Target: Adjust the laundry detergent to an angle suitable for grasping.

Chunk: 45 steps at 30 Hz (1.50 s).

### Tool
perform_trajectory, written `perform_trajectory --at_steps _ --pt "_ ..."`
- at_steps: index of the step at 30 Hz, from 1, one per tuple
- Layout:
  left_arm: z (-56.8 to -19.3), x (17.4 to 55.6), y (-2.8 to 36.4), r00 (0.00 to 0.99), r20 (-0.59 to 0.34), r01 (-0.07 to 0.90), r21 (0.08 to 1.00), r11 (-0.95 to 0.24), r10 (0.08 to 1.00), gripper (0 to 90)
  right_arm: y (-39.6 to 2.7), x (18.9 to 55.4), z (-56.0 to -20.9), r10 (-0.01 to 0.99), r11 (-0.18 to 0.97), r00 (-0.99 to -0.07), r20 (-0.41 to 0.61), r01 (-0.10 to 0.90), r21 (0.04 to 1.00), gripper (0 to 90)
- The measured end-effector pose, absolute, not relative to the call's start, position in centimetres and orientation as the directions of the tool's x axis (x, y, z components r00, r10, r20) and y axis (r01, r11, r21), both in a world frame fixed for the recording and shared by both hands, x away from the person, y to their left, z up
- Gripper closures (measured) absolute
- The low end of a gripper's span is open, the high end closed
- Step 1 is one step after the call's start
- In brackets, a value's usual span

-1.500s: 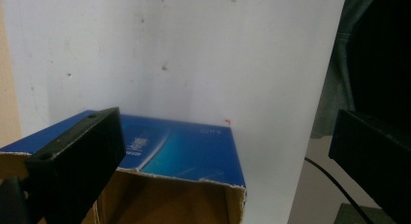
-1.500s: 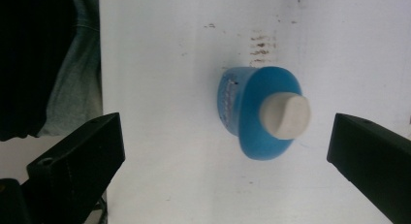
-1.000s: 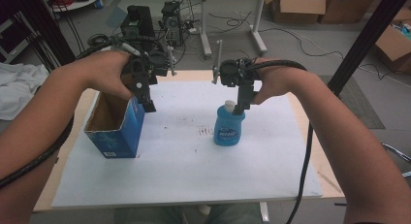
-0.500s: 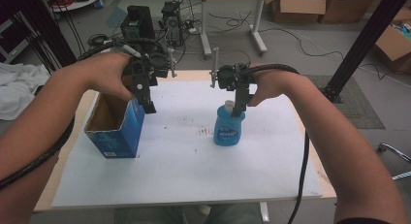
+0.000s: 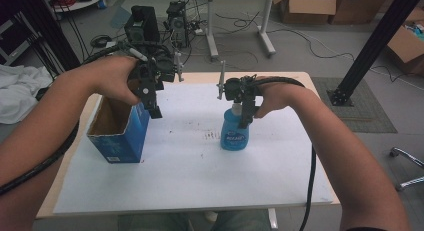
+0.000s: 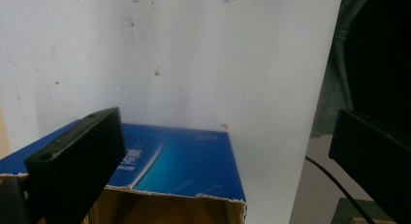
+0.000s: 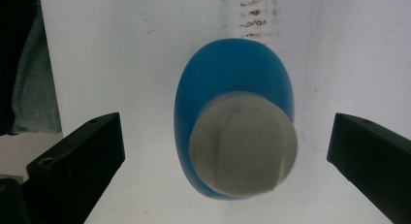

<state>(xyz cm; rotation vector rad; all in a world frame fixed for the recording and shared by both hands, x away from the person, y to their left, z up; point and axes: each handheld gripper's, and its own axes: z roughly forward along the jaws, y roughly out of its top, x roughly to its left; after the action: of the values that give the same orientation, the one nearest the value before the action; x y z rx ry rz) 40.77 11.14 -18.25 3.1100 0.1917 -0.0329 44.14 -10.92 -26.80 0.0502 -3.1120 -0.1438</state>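
A blue cardboard box (image 5: 118, 133) stands upright on the left part of the white table cover, its top torn open, showing a brown interior. A blue plastic bottle (image 5: 235, 132) with a white cap (image 7: 243, 146) and a printed label stands upright near the centre, well apart from the box.

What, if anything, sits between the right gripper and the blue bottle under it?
Nothing visible. The right gripper is open directly above the blue plastic bottle with the white cap, its jaws standing apart on either side of the cap with only the white table cover showing in the gaps.
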Motion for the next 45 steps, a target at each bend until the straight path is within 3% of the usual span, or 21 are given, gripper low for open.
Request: perform_trajectory --at_steps 17,45 --pt "-18.5 40.6 11.1 0.993 -0.016 0.117 0.024 -0.993 0.116 0.2 -11.0 44.0 -29.1 -0.027 0.993 -0.999 0.024 -0.024 0.113 0.2" --pt "-18.9 40.9 11.4 0.992 -0.008 0.126 0.021 -0.992 0.125 0.6 -11.1 44.3 -29.7 -0.017 0.995 -1.000 -0.007 -0.017 0.094 15.2"
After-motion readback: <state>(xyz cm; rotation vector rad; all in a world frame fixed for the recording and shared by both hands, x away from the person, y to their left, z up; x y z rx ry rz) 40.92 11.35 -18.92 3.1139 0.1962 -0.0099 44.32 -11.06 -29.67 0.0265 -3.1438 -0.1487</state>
